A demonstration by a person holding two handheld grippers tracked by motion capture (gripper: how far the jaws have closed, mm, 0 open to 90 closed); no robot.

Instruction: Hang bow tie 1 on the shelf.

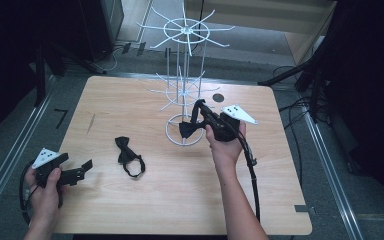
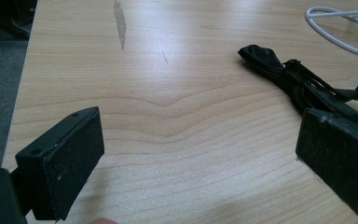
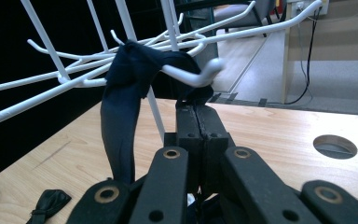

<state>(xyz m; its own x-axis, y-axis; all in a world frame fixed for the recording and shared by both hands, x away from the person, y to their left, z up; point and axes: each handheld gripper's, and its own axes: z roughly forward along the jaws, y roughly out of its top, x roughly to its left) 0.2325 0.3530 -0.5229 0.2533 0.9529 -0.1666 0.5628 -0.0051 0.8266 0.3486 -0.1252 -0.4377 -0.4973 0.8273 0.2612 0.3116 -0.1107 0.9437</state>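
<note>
The right gripper (image 1: 200,111) was up at the white wire display rack (image 1: 182,80), jaws clamped tight together on the strap of a dark bow tie (image 1: 186,129). In the right gripper view the two black jaws met with no gap, and the tie's band (image 3: 121,116) ran up from them and draped over one of the rack's hooked prongs (image 3: 193,74), so that tie hung at the rack's lower tier, its bow dangling above the round base ring (image 1: 172,137). One hand (image 1: 225,147) held this gripper, its cable (image 1: 252,175) trailing back toward the table's near edge.

The left gripper (image 1: 82,170) sat low at the near left corner of the wooden table (image 1: 180,200), held in the other hand (image 1: 45,190), jaws spread wide with nothing between them; in its own view there was bare wood grain between the two pads (image 2: 67,172).

Count of bow ties: two. The second black bow tie (image 1: 128,156) lay flat on the tabletop, strap looped beside it, between the two grippers and just left of the rack's base, touched by neither. One rack, two tiers of prongs, and one round hole (image 1: 218,97) in the tabletop behind it.
</note>
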